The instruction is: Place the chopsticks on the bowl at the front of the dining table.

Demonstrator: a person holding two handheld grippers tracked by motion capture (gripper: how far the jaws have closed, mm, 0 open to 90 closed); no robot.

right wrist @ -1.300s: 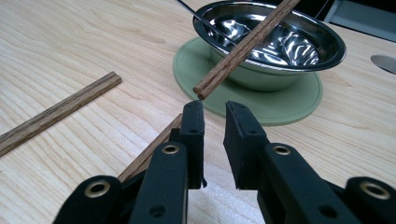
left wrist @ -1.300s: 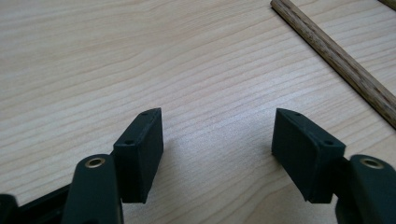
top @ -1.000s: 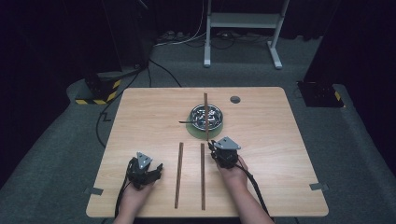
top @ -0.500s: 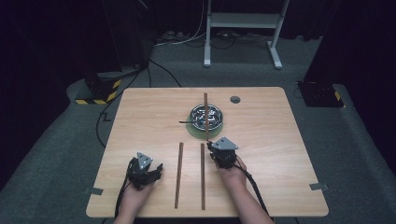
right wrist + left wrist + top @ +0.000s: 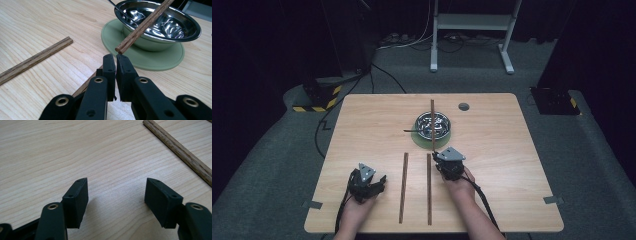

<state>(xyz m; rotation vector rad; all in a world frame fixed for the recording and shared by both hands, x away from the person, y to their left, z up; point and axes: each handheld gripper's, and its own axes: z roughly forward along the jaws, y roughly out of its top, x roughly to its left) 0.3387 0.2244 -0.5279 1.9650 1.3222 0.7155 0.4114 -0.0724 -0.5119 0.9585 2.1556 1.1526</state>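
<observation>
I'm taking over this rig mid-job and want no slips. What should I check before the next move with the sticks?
1. Left tongs open, nothing between: ok.
2. Right tongs ready to grasp: not ok, shut and empty.
3. Propped stick rests across the bowl: ok.
4. Its near end touching the saucer: cannot tell.
5. Bowl upright on saucer: ok.
6. Left flat stick and middle flat stick lie apart: ok.

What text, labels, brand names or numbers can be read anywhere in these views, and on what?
None: no readable word, number or brand on the table, the steel bowl, the green mat or the wooden sticks. The yellow-black striped base on the floor carries hazard stripes, no lettering.
</observation>
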